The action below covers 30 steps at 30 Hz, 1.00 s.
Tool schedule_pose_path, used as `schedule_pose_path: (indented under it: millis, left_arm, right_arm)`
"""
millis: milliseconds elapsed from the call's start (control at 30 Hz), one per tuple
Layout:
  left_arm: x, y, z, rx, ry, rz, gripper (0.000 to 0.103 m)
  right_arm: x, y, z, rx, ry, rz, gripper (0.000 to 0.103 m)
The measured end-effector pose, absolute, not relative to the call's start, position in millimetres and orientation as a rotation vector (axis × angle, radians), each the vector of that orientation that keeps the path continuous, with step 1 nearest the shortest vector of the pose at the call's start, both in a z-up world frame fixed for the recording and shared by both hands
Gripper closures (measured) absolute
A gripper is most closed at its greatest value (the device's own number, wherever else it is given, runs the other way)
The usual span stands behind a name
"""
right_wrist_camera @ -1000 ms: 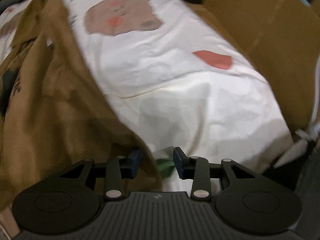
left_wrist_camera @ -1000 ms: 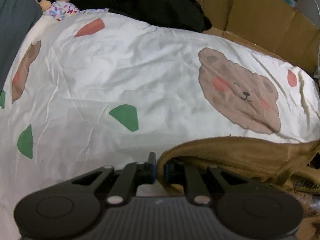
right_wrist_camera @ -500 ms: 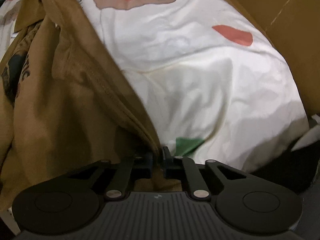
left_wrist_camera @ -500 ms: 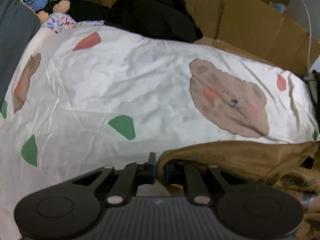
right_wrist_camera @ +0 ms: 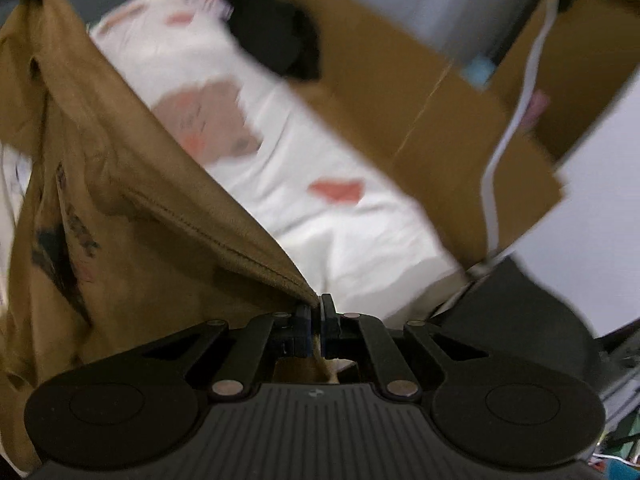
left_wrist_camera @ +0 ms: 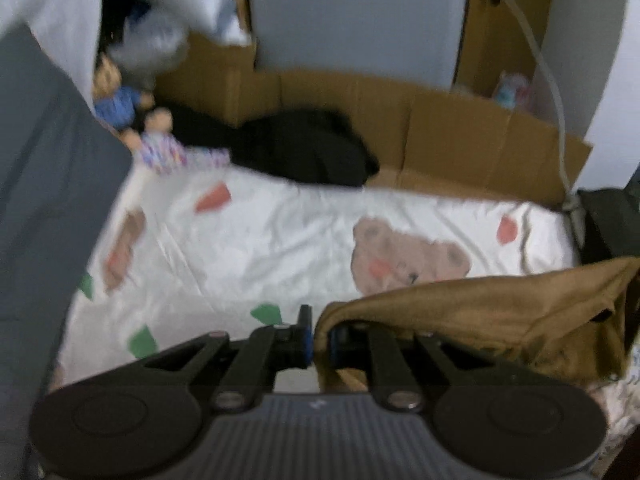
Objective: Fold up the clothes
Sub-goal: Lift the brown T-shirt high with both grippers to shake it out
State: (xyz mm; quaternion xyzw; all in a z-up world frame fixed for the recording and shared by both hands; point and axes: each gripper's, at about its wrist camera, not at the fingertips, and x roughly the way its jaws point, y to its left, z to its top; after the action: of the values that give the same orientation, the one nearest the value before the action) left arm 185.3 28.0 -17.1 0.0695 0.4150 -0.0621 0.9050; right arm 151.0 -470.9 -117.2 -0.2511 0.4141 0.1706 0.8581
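A brown garment (left_wrist_camera: pixel 500 312) hangs between my two grippers, lifted above the bed. My left gripper (left_wrist_camera: pixel 320 336) is shut on one corner of it; the cloth stretches away to the right. In the right wrist view my right gripper (right_wrist_camera: pixel 318 320) is shut on the hemmed edge of the same brown garment (right_wrist_camera: pixel 120 208), which drapes down to the left with a dark print on it. Both views are blurred.
The white bear-print sheet (left_wrist_camera: pixel 280 240) covers the bed below. A black garment pile (left_wrist_camera: pixel 308 148) and dolls (left_wrist_camera: pixel 124 112) lie at the far side. Cardboard walls (left_wrist_camera: pixel 460 132) run along the back and right (right_wrist_camera: pixel 440 128). A grey cushion (left_wrist_camera: pixel 48 200) is at the left.
Both grippers have risen well above the bed, lifting the brown garment off the sheet. The right gripper, open a second ago, closed on the garment's edge.
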Motion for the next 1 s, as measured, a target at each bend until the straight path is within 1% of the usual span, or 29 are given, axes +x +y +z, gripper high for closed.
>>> schedule_pose_path:
  millis: [67, 133, 300, 333, 400, 433, 500, 633, 800, 1000]
  left_arm:
    - [171, 24, 8, 0.156, 0.814, -0.115, 0.095]
    - [149, 22, 50, 0.151, 0.733, -0.090, 0.095]
    - [113, 18, 133, 0.170, 0.569, -0.090, 0.095]
    - [105, 19, 146, 0.170, 0.542, -0.090, 0.095]
    - [89, 21, 172, 0.171, 0.488, -0.089, 0.095]
    - [83, 21, 182, 0.174, 0.465, -0.092, 0.095]
    - [67, 23, 207, 0.181, 0.409, -0.101, 0.095]
    - [36, 26, 247, 0.181, 0.313, -0.114, 0.095]
    - [-8, 30, 291, 0.191, 0.204, -0.130, 0.095]
    - [-47, 43, 316, 0.173, 0.132, -0.149, 0.095]
  right_arm:
    - [141, -475, -75, -0.522, 0.785, 0.339, 0.099]
    - [129, -479, -28, -0.519, 0.691, 0.318, 0.100]
    - [97, -484, 52, -0.539, 0.531, 0.276, 0.100]
    - [91, -484, 65, -0.543, 0.507, 0.269, 0.100]
    - [69, -483, 116, -0.552, 0.412, 0.240, 0.100]
    - [66, -483, 123, -0.555, 0.398, 0.236, 0.100]
    - [43, -479, 163, -0.586, 0.316, 0.216, 0.100]
    - [3, -475, 214, -0.601, 0.207, 0.190, 0.100]
    - [-42, -465, 258, -0.643, 0.090, 0.174, 0.100]
    - [-98, -454, 293, -0.650, -0.017, 0.166, 0.100]
